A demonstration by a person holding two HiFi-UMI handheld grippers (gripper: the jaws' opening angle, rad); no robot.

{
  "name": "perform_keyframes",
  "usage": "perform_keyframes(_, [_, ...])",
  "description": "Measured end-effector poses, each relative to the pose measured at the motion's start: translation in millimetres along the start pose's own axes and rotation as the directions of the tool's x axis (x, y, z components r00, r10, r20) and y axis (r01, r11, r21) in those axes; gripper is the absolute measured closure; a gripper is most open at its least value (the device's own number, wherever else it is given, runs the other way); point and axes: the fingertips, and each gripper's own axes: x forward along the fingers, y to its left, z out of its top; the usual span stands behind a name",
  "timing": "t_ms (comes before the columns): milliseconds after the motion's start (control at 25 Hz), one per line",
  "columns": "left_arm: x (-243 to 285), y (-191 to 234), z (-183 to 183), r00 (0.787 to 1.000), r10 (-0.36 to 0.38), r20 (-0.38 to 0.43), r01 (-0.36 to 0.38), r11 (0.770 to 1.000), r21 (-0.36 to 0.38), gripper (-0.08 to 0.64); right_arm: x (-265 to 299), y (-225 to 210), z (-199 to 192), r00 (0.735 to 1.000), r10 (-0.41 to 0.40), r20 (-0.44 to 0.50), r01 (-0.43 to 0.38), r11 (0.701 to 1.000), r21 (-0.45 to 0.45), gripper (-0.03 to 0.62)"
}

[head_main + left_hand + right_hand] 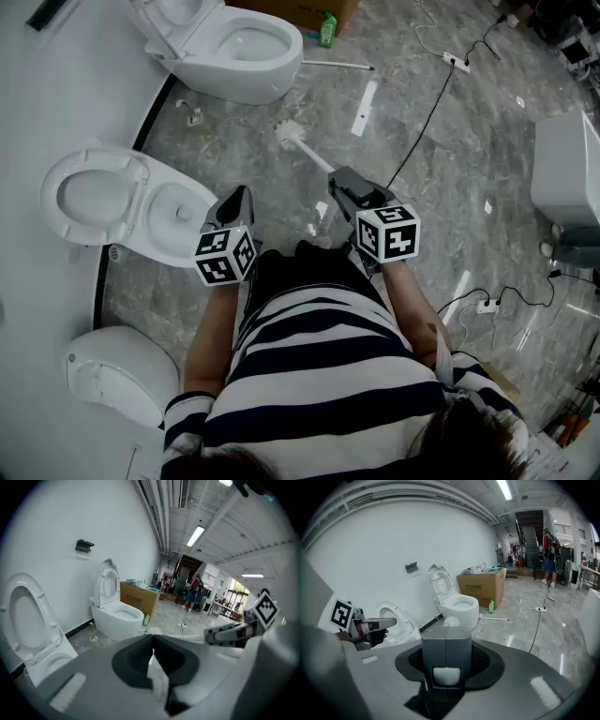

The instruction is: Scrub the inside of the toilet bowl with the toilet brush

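Right hand-held gripper (337,180) is clamped on the brush (309,153), which points ahead and left with its head over the floor, so the bowl (155,242) sits further left, nearer the closed, empty left hand-held gripper (244,192).

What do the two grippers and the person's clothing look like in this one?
Both the left gripper and right gripper are dark grey, each carrying a white cube with black square markers. The person wears a black-and-white striped short-sleeved shirt.
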Motion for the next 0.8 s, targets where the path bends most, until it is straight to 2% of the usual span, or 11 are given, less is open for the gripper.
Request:
perform_keyframes(200, [16, -14, 2, 1.0, 0.012, -0.001, -0.012, 1.0, -0.013, 0.56, -1, -20, 5, 1.0, 0.031, 0.005, -0.031, 0.999, 0.033, 0.414])
perform_keyframes(520, [40, -36, 5, 0.999, 0.041, 0.006, -0.041, 0.999, -0.032, 0.56, 6, -51, 8, 0.998, 0.064, -0.028, -0.064, 0.998, -0.01, 0.414])
perform_keyframes(800, [51, -34, 10, 0.998, 0.06, 0.003, -0.06, 0.997, -0.038, 0.56, 15, -61, 21, 0.997, 0.076, -0.025, -0.076, 0.997, -0.019, 0.414])
